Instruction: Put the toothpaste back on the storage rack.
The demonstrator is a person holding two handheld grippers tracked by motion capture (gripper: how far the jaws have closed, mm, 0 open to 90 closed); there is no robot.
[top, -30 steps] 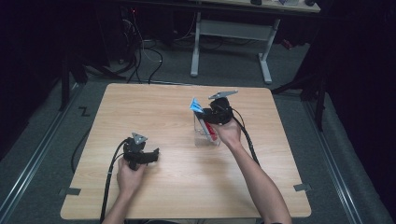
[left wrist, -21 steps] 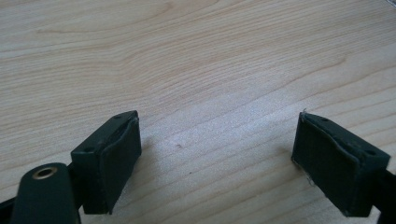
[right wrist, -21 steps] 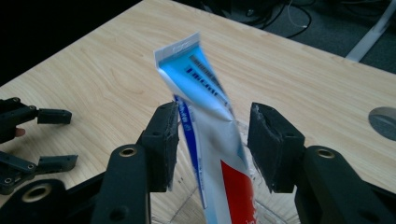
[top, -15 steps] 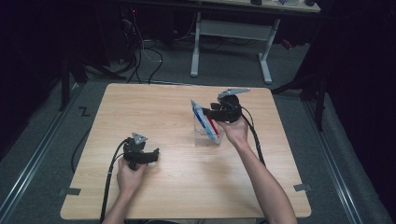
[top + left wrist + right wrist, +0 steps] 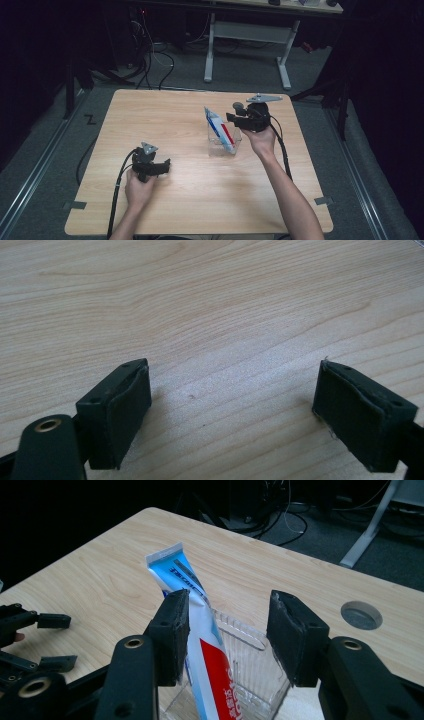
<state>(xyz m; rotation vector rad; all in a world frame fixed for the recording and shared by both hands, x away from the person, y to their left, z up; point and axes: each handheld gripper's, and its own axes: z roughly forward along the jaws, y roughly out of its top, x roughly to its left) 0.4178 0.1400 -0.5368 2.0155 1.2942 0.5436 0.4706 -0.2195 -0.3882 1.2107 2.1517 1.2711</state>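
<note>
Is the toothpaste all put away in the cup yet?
Nearly. The toothpaste already stands tilted inside the clear cup. The right gripper is open beside it, jaws apart. The left gripper rests open over the table. Left: pull the right hand away.

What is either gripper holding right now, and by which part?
Nothing. The right gripper is open beside the toothpaste tube leaning in the clear holder; the left gripper is open over bare table.

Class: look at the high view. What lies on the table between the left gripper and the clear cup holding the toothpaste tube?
Nothing: in the high view, only bare wooden table lies between the left gripper and the clear cup with its toothpaste tube.
</note>
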